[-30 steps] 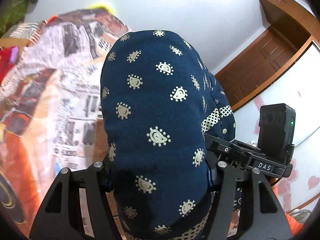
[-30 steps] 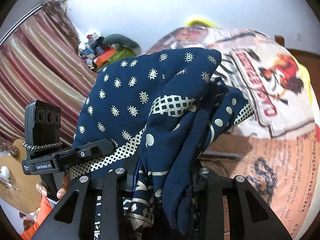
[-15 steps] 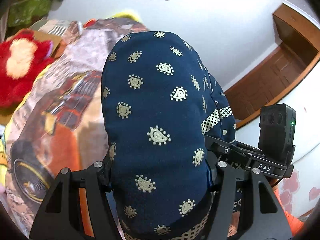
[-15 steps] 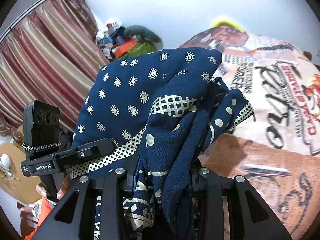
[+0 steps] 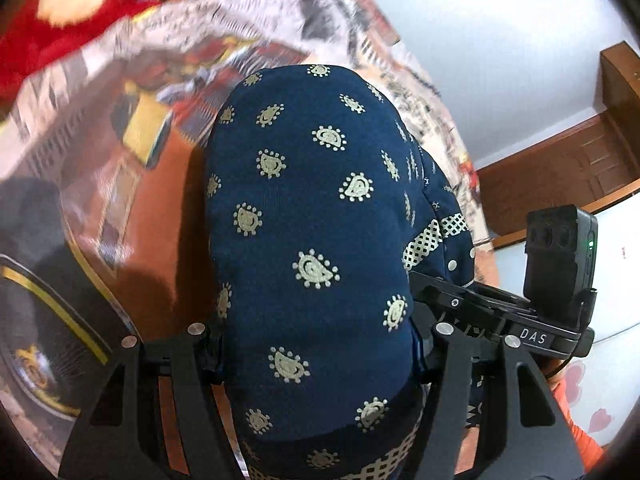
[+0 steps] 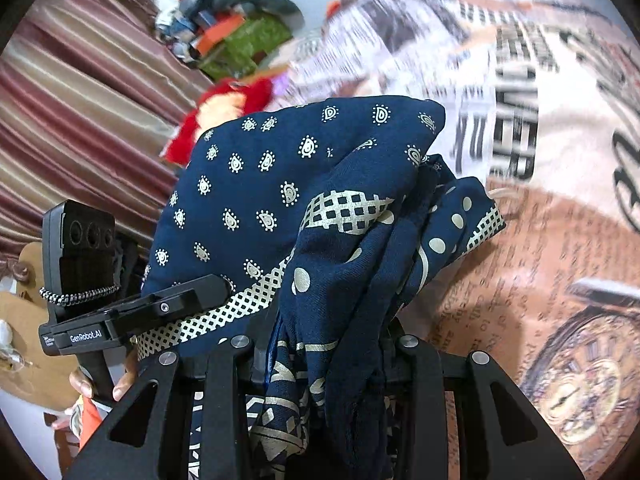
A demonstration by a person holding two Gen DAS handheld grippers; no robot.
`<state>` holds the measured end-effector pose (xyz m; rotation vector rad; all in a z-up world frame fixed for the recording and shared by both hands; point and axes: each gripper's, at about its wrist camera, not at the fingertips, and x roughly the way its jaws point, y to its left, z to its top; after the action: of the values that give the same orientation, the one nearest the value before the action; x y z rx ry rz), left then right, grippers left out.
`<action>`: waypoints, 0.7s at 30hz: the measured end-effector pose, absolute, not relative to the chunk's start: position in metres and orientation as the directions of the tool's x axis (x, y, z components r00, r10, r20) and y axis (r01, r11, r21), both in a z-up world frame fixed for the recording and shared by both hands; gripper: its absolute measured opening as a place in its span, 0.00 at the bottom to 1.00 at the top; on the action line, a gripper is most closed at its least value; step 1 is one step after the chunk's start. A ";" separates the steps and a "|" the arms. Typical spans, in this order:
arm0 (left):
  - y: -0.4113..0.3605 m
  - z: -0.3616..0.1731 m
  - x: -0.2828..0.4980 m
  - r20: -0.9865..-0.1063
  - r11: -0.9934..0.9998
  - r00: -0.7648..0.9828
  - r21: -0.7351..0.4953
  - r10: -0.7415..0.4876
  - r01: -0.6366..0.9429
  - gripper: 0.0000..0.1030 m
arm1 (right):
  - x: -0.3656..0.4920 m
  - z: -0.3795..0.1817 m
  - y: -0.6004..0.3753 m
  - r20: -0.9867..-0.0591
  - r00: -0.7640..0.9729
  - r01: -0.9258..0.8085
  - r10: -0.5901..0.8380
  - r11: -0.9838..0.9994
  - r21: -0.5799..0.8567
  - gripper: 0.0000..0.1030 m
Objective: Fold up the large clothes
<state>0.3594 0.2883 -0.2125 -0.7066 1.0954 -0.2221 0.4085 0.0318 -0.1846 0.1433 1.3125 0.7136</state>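
Observation:
A navy blue cloth with cream paisley print and checkered border (image 5: pixel 312 240) bulges up between the fingers of my left gripper (image 5: pixel 316 356), which is shut on it. My right gripper (image 6: pixel 324 360) is shut on the same cloth (image 6: pixel 280 208), whose folded layers hang bunched over its fingers. The two grippers are close side by side: the right one (image 5: pixel 500 320) shows in the left wrist view and the left one (image 6: pixel 132 316) in the right wrist view. The cloth hides the fingertips of both. It is held above a printed bedsheet (image 6: pixel 560 240).
The bed (image 5: pixel 152 184) with a printed orange and white sheet lies below. A red plush toy (image 5: pixel 72 4) sits at its far side, also seen in the right wrist view (image 6: pixel 224 116). Striped curtains (image 6: pixel 80 120) and a clutter pile (image 6: pixel 236 32) stand left; a wooden door (image 5: pixel 568 176) right.
Both grippers have tilted downward with the cloth: the wall has left the view and the bedsheet now fills the background. The grip on the cloth is unchanged.

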 end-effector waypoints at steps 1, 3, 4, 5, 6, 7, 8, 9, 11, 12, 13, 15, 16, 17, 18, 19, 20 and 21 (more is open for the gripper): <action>0.288 -0.220 0.360 -0.743 0.767 0.447 -0.618 -0.498 -0.173 0.62 | 0.409 -0.191 0.033 -0.837 0.068 -0.392 0.544 0.786 0.479 0.31; 0.286 -0.226 0.359 -0.754 0.782 0.439 -0.602 -0.489 -0.161 0.62 | 0.409 -0.204 0.035 -0.849 0.046 -0.386 0.526 0.793 0.471 0.31; 0.284 -0.227 0.359 -0.761 0.795 0.439 -0.587 -0.478 -0.151 0.62 | 0.408 -0.209 0.036 -0.853 0.040 -0.387 0.521 0.795 0.467 0.31; 0.281 -0.228 0.357 -0.768 0.810 0.440 -0.570 -0.465 -0.140 0.63 | 0.406 -0.213 0.037 -0.856 0.038 -0.392 0.515 0.796 0.461 0.31; 0.280 -0.229 0.356 -0.771 0.815 0.442 -0.563 -0.459 -0.136 0.64 | 0.406 -0.215 0.038 -0.859 0.037 -0.399 0.510 0.796 0.456 0.32; 0.282 -0.230 0.356 -0.774 0.819 0.443 -0.557 -0.453 -0.136 0.64 | 0.405 -0.216 0.040 -0.864 0.039 -0.410 0.502 0.796 0.444 0.32; 0.281 -0.230 0.354 -0.779 0.823 0.444 -0.549 -0.443 -0.141 0.65 | 0.402 -0.216 0.042 -0.868 0.043 -0.419 0.495 0.797 0.434 0.33; 0.283 -0.230 0.352 -0.781 0.825 0.445 -0.546 -0.439 -0.144 0.65 | 0.402 -0.214 0.044 -0.871 0.044 -0.423 0.489 0.799 0.427 0.35; 0.283 -0.226 0.346 -0.790 0.835 0.451 -0.528 -0.416 -0.155 0.66 | 0.402 -0.212 0.045 -0.878 0.046 -0.433 0.477 0.802 0.412 0.38; 0.284 -0.225 0.347 -0.795 0.841 0.452 -0.517 -0.404 -0.158 0.66 | 0.401 -0.210 0.046 -0.879 0.048 -0.435 0.474 0.802 0.409 0.40; 0.283 -0.221 0.343 -0.806 0.855 0.456 -0.492 -0.377 -0.162 0.67 | 0.399 -0.208 0.046 -0.881 0.047 -0.440 0.471 0.801 0.405 0.43; 0.280 -0.215 0.343 -0.821 0.880 0.465 -0.446 -0.331 -0.161 0.67 | 0.394 -0.207 0.043 -0.889 0.053 -0.453 0.456 0.804 0.385 0.51; 0.278 -0.209 0.339 -0.827 0.896 0.474 -0.417 -0.303 -0.154 0.67 | 0.390 -0.205 0.039 -0.894 0.059 -0.464 0.445 0.805 0.370 0.53; 0.274 -0.203 0.335 -0.831 0.910 0.483 -0.386 -0.274 -0.148 0.67 | 0.387 -0.203 0.039 -0.902 0.072 -0.485 0.425 0.805 0.341 0.57; 0.272 -0.198 0.333 -0.835 0.924 0.494 -0.355 -0.244 -0.144 0.67 | 0.382 -0.201 0.038 -0.907 0.083 -0.501 0.412 0.804 0.319 0.60; 0.267 -0.191 0.326 -0.836 0.939 0.507 -0.315 -0.208 -0.134 0.67 | 0.379 -0.199 0.039 -0.913 0.095 -0.518 0.397 0.803 0.295 0.62; 0.265 -0.188 0.322 -0.838 0.949 0.512 -0.289 -0.188 -0.125 0.67 | 0.373 -0.196 0.039 -0.918 0.114 -0.543 0.380 0.798 0.263 0.64; 0.261 -0.185 0.317 -0.842 0.960 0.514 -0.257 -0.164 -0.115 0.67 | 0.369 -0.194 0.038 -0.922 0.125 -0.560 0.366 0.793 0.239 0.66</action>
<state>0.3173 0.2605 -0.1849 -0.2972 1.0351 -0.0294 0.3694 0.0381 -0.1943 -0.1812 1.2781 0.6801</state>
